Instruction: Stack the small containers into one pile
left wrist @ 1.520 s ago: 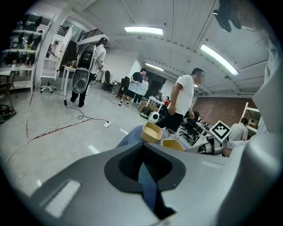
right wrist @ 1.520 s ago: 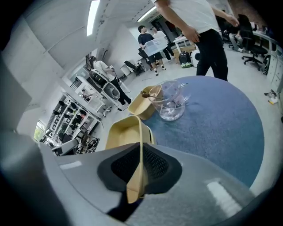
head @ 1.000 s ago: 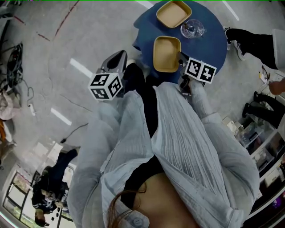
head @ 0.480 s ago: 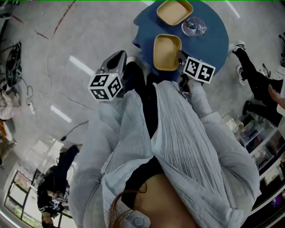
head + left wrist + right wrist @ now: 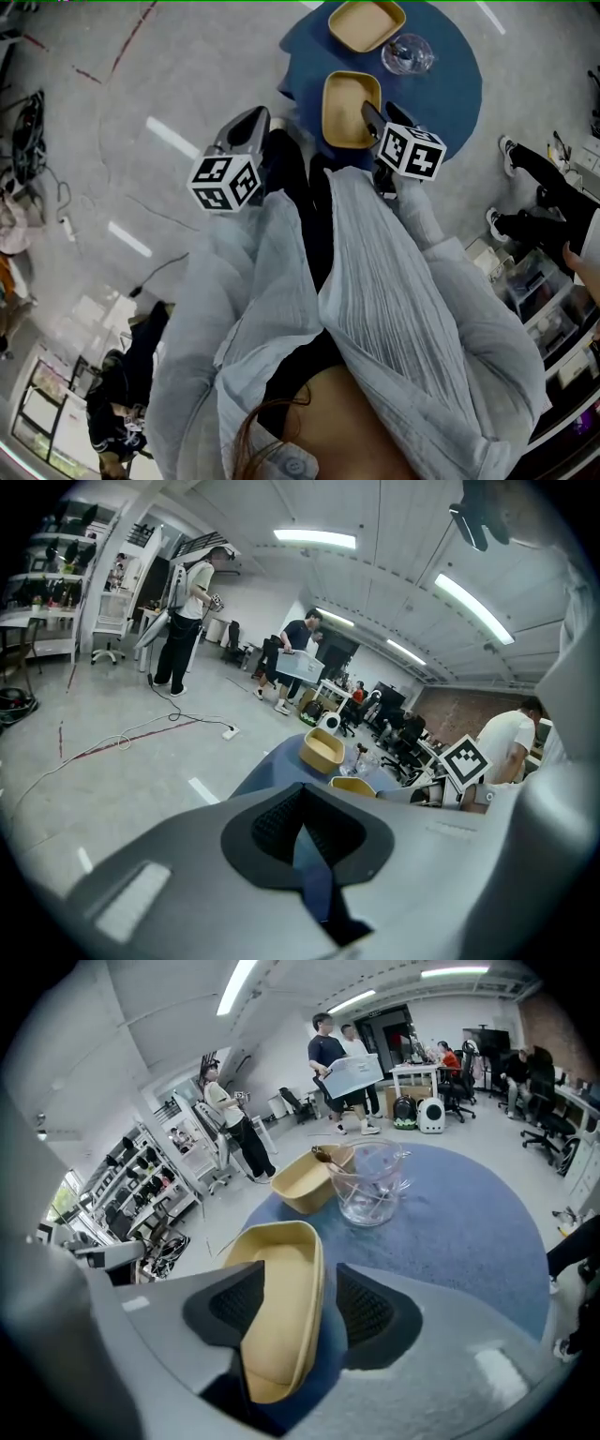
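Note:
Two tan containers rest on the round blue table. The near container lies tilted between the jaws of my right gripper. Those jaws have just been opening, and the right pad stands clear of the rim, so the gripper is open. Further back, the far container sits beside a clear glass bowl. My left gripper hovers off the table's left edge, shut and empty. It looks toward the far container.
I stand at the table's near edge, over grey floor with cables at the left. People stand and walk in the room behind the table. Someone's legs are close by on the right, near shelving.
The right gripper has rolled a little and its jaws have parted around the near container. The left gripper has kept still. A bystander's legs at the right have shifted.

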`<state>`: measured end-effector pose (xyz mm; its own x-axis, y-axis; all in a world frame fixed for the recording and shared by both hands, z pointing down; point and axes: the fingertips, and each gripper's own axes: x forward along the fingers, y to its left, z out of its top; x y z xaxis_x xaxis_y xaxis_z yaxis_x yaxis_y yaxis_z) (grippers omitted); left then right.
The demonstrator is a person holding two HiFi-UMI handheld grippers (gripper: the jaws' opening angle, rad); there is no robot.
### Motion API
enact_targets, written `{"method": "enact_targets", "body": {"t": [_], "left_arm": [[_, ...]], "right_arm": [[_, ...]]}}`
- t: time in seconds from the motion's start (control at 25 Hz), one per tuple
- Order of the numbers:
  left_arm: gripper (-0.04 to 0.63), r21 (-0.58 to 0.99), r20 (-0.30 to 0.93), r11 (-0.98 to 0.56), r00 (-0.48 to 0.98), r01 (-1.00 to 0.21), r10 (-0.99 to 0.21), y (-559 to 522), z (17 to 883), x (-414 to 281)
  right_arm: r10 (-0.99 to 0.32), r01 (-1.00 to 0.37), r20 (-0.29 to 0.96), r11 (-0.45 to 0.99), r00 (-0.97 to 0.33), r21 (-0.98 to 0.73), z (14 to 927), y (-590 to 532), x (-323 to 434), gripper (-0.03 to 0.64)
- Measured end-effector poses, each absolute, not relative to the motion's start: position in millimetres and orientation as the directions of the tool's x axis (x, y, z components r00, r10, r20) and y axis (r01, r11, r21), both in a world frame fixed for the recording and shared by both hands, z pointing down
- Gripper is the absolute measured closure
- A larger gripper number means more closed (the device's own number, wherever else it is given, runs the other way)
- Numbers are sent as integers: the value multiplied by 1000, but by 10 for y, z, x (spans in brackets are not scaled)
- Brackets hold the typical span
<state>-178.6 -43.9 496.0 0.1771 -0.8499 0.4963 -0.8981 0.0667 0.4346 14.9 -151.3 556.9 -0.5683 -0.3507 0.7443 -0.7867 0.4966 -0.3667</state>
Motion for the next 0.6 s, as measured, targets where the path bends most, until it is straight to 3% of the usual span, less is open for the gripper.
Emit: {"method": "enact_targets", "body": {"t": [0.24, 0.6], "left_arm": [[583, 430, 489, 32, 203, -902, -849, -508, 4901, -1781], [583, 392, 431, -88, 267, -916, -862, -833, 4666, -1920]], "right_arm": [[-392, -802, 724, 461, -568, -379, 5493, -1580, 158, 268], [-588, -754, 475, 458, -655, -471, 4853, -1811, 46, 280]]}}
